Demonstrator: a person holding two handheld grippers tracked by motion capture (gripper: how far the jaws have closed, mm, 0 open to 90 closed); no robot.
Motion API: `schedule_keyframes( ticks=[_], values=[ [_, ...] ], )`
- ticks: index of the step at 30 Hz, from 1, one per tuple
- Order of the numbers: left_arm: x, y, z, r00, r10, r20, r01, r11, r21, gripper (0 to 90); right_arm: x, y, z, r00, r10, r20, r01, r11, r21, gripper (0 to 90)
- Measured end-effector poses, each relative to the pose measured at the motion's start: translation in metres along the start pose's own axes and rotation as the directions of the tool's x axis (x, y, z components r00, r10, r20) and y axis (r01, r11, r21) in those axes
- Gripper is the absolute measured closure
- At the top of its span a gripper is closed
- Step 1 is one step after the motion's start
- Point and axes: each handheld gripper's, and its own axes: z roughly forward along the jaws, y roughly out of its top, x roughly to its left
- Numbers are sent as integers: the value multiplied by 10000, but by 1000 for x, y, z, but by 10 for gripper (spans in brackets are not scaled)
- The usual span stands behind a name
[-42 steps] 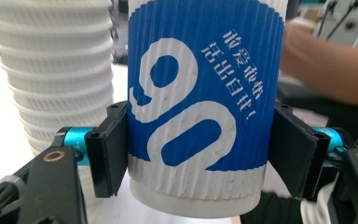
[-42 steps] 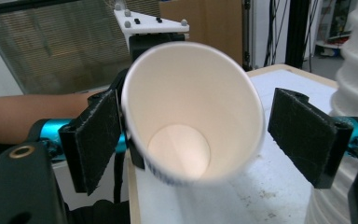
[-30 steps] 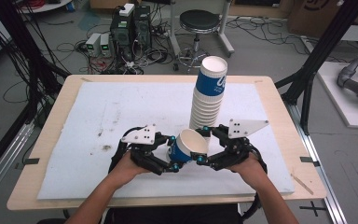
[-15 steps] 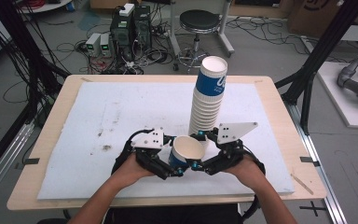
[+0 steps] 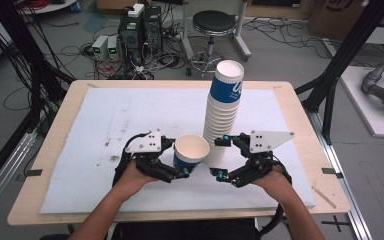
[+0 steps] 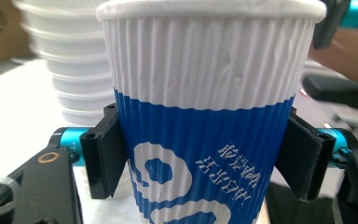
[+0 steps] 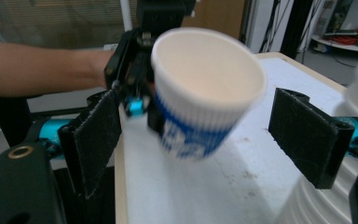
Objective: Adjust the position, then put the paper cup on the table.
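We saw a grey concrete floor point(image 5: 290, 45) strewn with cables, a black stool point(image 5: 214, 22), computer towers point(image 5: 141, 25) and black frame struts point(image 5: 352, 50).

cup point(image 5: 191, 151) left of stack point(image 5: 223, 112), on table point(image 5: 70, 120)

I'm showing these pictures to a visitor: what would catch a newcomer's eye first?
First, the tall stack of paper cups leaning slightly at mid-table on the white mat. Next, the single blue-and-white cup, clamped in the left claw just left of the stack's foot, while the right claw stands open beside the stack.
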Motion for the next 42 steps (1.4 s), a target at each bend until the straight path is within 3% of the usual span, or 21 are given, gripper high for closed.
schedule_keyframes(
  ticks=[1,3,4,6,11,12,13,15,16,17,20,25,28,29,31,35,39,40,41,42],
  values=[
    [0,0,0,10000,0,0,0,10000,0,263,-1,-1,-3,10000,17,18,-17,10000,46,172],
    [7,0,-13,9974,-130,-710,93,9986,-530,263,-3,-4,-9,10000,4,46,-5,9999,173,172],
    [7,0,-13,9974,-130,-710,93,9986,-530,263,-3,-4,-9,10000,4,46,-5,9999,173,172],
    [12,1,-25,9910,-191,-1324,71,9959,-903,263,-8,-9,-24,9997,62,225,-64,10000,73,172],
    [16,2,-38,9820,-204,-1875,-20,9930,-1184,263,-13,-13,-44,9957,52,921,-68,9998,166,172],
    [18,2,-43,9764,-221,-2150,-47,9923,-1237,263,-17,-15,-53,9867,-2,1625,-56,9994,351,171],
    [18,2,-43,9764,-221,-2150,-47,9923,-1237,263,-18,-16,-56,9844,42,1762,-113,9992,393,171],
    [21,-2,-52,9673,-371,-2510,32,9909,-1345,263,-22,-18,-62,9774,179,2107,-262,9990,364,171],
    [21,-2,-52,9673,-371,-2510,32,9909,-1345,264,-25,-19,-64,9739,229,2260,-322,9988,377,171],
    [23,-4,-57,9608,-303,-2756,-83,9904,-1380,267,-27,-21,-66,9673,342,2515,-453,9982,383,171],
    [26,-6,-62,9528,-486,-2997,28,9885,-1513,269,-32,-25,-69,9525,556,2995,-729,9962,467,171],
    [29,-6,-65,9397,-633,-3362,89,9869,-1609,267,-35,-32,-71,9410,613,3327,-884,9938,669,172],
    [31,-9,-66,9209,-385,-3880,-253,9871,-1581,265,-38,-36,-72,9356,778,3444,-1058,9924,632,172],
    [31,-9,-66,9209,-385,-3880,-253,9871,-1581,266,-39,-37,-72,9331,860,3493,-1127,9920,567,172],
    [38,-14,-68,9113,-739,-4050,-41,9821,-1885,266,-40,-39,-73,9332,1008,3449,-1263,9906,525,172],
    [52,-19,-68,8908,-1072,-4416,112,9767,-2144,266,-41,-42,-72,9313,1079,3479,-1361,9890,578,172],
    [69,-28,-62,8729,-1364,-4684,401,9769,-2098,266,-43,-43,-71,9316,1037,3484,-1323,9894,593,172],
    [69,-28,-62,8729,-1364,-4684,401,9769,-2098,265,-43,-43,-71,9316,1037,3484,-1323,9894,593,172],
    [78,-34,-58,8608,-1518,-4858,642,9792,-1922,265,-42,-42,-70,9328,988,3467,-1280,9898,622,172],
    [78,-34,-58,8608,-1518,-4858,642,9792,-1922,265,-42,-42,-69,9345,977,3424,-1263,9900,622,172]
  ],
)
